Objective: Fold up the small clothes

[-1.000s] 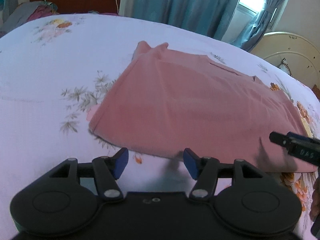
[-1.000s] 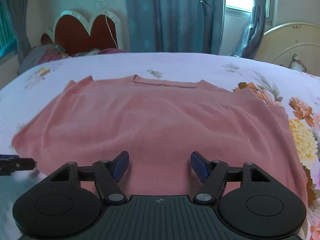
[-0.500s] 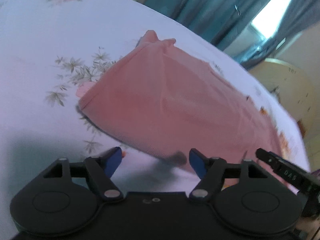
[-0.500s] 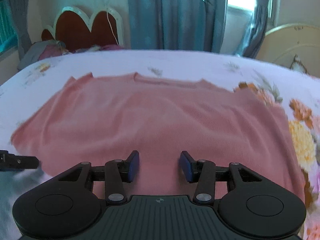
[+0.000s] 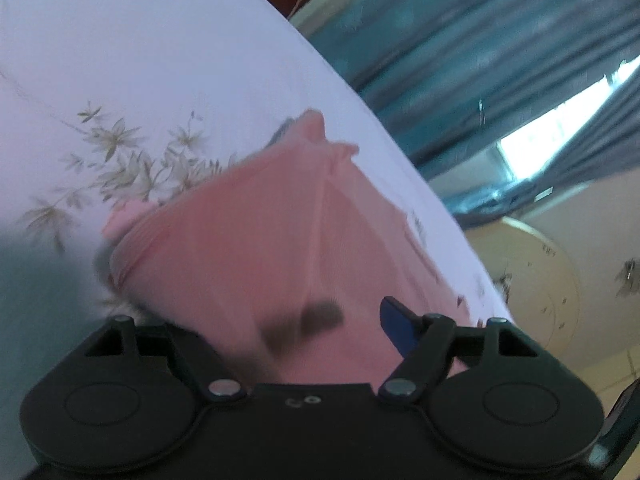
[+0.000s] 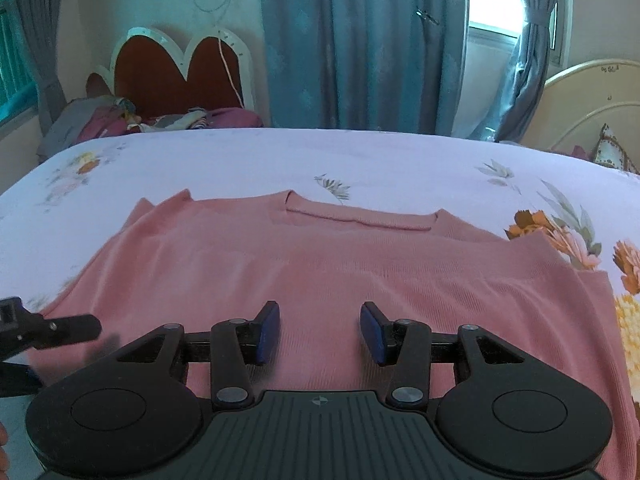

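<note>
A pink top (image 6: 320, 276) lies flat on the flowered bed (image 6: 280, 160); thin, limp and light, we judge it best pinched at the near hem corners, where our right gripper (image 6: 319, 330) hovers spread and our left gripper (image 5: 304, 320), seemingly spread, straddles blurred cloth.
</note>
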Available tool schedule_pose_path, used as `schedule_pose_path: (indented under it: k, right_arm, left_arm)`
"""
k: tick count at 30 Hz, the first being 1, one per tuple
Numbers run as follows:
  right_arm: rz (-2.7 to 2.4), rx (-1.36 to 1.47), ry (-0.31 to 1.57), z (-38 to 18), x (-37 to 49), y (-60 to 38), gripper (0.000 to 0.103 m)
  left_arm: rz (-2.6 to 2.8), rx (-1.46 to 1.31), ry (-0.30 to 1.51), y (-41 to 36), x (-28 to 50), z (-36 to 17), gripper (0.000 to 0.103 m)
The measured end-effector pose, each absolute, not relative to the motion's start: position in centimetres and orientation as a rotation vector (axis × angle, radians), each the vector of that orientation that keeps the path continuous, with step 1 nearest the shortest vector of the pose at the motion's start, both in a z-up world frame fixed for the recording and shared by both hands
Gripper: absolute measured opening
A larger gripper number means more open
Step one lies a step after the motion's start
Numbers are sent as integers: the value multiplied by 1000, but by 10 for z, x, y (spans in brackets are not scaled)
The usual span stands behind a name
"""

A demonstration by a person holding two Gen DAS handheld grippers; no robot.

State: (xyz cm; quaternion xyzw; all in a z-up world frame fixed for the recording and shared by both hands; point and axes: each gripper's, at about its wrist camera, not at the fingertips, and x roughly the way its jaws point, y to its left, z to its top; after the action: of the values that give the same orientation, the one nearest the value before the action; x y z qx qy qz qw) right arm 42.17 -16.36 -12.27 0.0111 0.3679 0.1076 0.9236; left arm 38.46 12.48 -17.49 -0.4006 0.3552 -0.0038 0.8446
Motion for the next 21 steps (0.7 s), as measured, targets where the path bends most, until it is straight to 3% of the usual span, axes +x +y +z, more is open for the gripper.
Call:
schedule_pose_path:
  k: [3, 5, 7, 16, 21]
  right_arm:
    - [202, -14, 792, -140, 430, -159, 45]
    - [196, -29, 805, -155, 431, -157, 45]
    - [189, -40, 793, -155, 428, -157, 45]
    - [179, -22, 774, -160, 427, -161, 46]
    - [220, 28, 759, -157, 425, -169, 46]
  left_arm:
    - [0, -884, 713, 128, 396, -179, 64]
    - [12, -904, 704, 130, 403, -185, 38]
    - [23, -922, 702, 132, 407, -190, 22]
    - [51, -922, 647, 131, 400, -187, 14]
    - [36, -671, 572, 99, 400, -142, 12]
